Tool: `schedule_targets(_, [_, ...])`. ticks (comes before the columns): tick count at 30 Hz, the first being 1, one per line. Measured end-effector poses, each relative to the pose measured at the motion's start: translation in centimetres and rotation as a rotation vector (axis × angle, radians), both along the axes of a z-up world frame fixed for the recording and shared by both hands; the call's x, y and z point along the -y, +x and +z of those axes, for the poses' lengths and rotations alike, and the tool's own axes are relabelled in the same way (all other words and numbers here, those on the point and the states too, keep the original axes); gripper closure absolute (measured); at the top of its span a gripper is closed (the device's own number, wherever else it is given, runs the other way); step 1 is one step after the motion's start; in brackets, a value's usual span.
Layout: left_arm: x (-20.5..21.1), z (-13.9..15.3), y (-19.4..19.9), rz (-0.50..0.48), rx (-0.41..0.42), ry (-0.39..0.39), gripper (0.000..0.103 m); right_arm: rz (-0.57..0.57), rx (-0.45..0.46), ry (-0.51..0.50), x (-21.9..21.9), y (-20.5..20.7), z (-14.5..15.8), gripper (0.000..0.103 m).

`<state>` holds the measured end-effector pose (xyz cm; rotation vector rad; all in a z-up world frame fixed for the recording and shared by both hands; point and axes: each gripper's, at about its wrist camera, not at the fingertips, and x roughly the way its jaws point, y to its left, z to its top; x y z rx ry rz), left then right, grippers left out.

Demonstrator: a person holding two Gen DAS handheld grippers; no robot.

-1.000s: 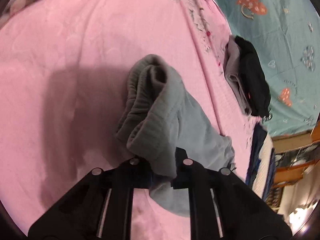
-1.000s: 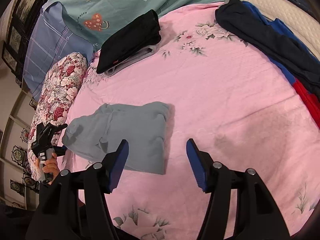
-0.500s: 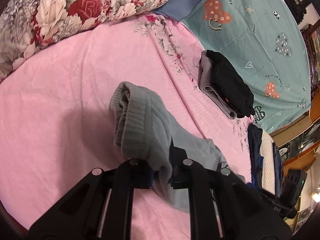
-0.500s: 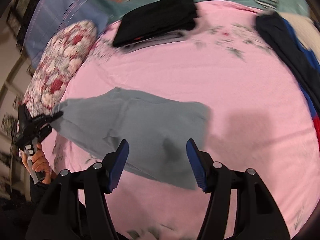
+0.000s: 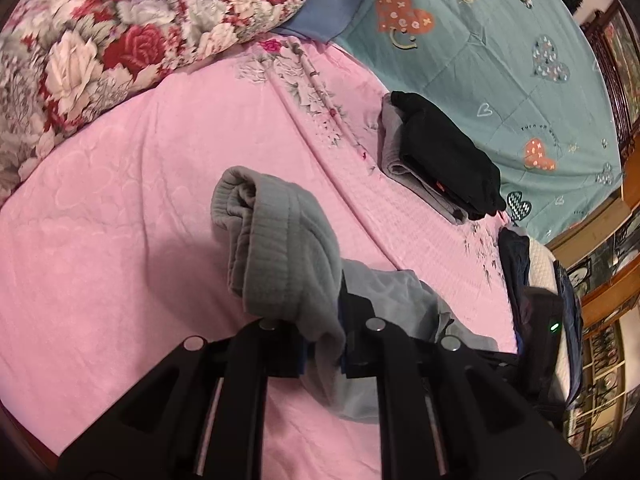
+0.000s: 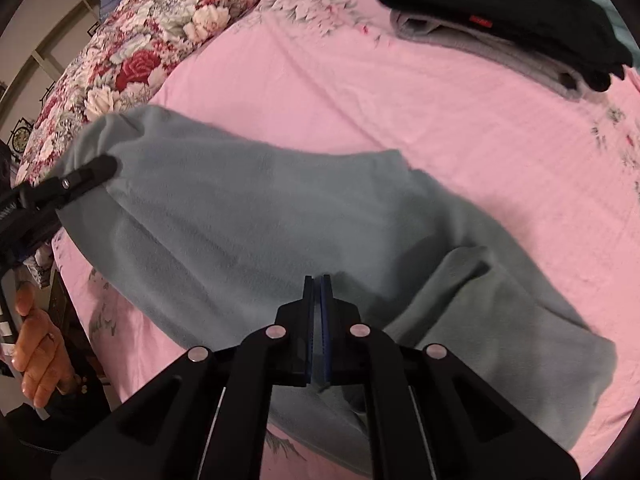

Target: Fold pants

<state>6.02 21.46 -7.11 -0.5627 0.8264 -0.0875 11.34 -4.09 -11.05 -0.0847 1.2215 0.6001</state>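
Two grippers: both on the grey fleece pants (image 6: pixel 256 216), one at each end
Left gripper (image 5: pixel 322 344): jaws clamped on the ribbed waistband, cloth bunched up over the fingers and hanging between them
Left gripper in right view (image 6: pixel 92 170): black tip pinching the far left edge of the pants, that edge lifted off the bed
Left hand (image 6: pixel 38 354): bare fingers wrapped round the handle, low at the left edge
Right gripper (image 6: pixel 317 280): blue pads (image 6: pixel 307 320) brought together, just closed from wide apart; tips down on the near edge of the pants, fabric fold reaching the jaws; cannot tell if any cloth is pinched between the pads
Pants: spread across the pink bedsheet (image 6: pixel 460 120), stretched from the left gripper to the near right, one part doubled over at the right
Pants in left view (image 5: pixel 280 248): waistband raised, rest trailing down to the right
Folded stack (image 5: pixel 436 156): black garment on a grey one, far side of the sheet, well apart from the pants
Floral pillow (image 5: pixel 120 40): top left, at the sheet's edge
Teal quilt (image 5: pixel 500 52): heart prints, beyond the stack
Dark clothes (image 5: pixel 514 264): piled at the right edge of the sheet
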Motion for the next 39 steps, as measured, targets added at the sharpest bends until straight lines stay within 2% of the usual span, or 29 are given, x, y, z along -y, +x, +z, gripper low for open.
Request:
schedule_targets(2, [1.3,0.9,0.1,-0.025,0.012,0.039,0.092,0.008,-0.002,-0.005,-0.2,-0.1,-0.5,0.099])
schedule_targets(4, [3.3,2.2,0.2,-0.064,0.033,0.087,0.092,-0.014,-0.006,0.016,0.8,-0.1,0.7,0.099])
schedule_targets(8, [8.8,3.9,0.8,-0.173,0.061,0.165,0.092,-0.144,0.147,0.107,7.1,-0.9,6.4,0.098])
schedule_targets(11, [14.7,4.0,1.1,-0.303,0.058,0.211,0.092,-0.279,0.213,0.138,13.7,-2.7,8.9,0.094])
schedule_targets(15, [23.4,2.7,0.3,-0.499,0.034,0.296,0.092,-0.417,0.214,0.141,21.1,-6.1,8.5,0.094])
schedule_targets(20, [30.3,-0.7,0.2,-0.637,-0.047,0.364,0.090,-0.558,0.160,0.177,27.9,-10.6,6.2,0.093])
schedule_targets(21, [31.0,-1.3,0.2,-0.650,-0.061,0.377,0.085,-0.577,0.153,0.182,28.8,-11.3,5.7,0.093])
schedule_targets(22, [31.6,-1.9,0.4,-0.664,-0.079,0.382,0.059,-0.595,0.145,0.192,29.7,-11.9,5.1,0.093])
schedule_targets(23, [32.1,-2.5,0.6,-0.694,-0.109,0.355,0.037,-0.610,0.137,0.202,30.6,-12.4,4.7,0.093])
schedule_targets(24, [32.1,-2.8,0.8,-0.710,-0.131,0.316,0.008,-0.621,0.133,0.209,30.9,-12.7,4.5,0.093])
schedule_targets(26, [31.9,-2.2,0.4,-0.747,-0.122,0.249,0.008,-0.632,0.126,0.222,31.7,-13.2,4.0,0.093])
schedule_targets(28, [31.5,-0.2,-0.6,-0.806,-0.054,0.210,0.008,-0.627,0.122,0.235,31.8,-13.2,3.8,0.093])
schedule_targets(29, [30.8,0.8,-0.9,-0.803,-0.023,0.189,0.008,-0.624,0.119,0.238,31.8,-13.1,3.7,0.093])
schedule_targets(32, [26.7,3.1,-0.8,-0.693,0.039,0.113,0.007,-0.607,0.101,0.241,31.6,-12.6,3.4,0.093])
schedule_targets(35, [21.3,3.2,0.3,-0.496,0.022,0.108,0.007,-0.556,0.107,0.250,30.0,-11.7,4.3,0.093])
schedule_targets(37, [18.8,2.4,0.6,-0.429,-0.011,0.077,0.011,-0.496,0.124,0.270,28.1,-11.2,5.4,0.091])
schedule_targets(38, [17.8,1.8,0.7,-0.415,-0.027,0.040,0.013,-0.458,0.136,0.282,26.9,-11.0,6.1,0.085])
schedule_targets(39, [17.1,1.5,0.8,-0.418,-0.039,0.009,0.027,-0.418,0.148,0.292,25.6,-10.8,6.8,0.079])
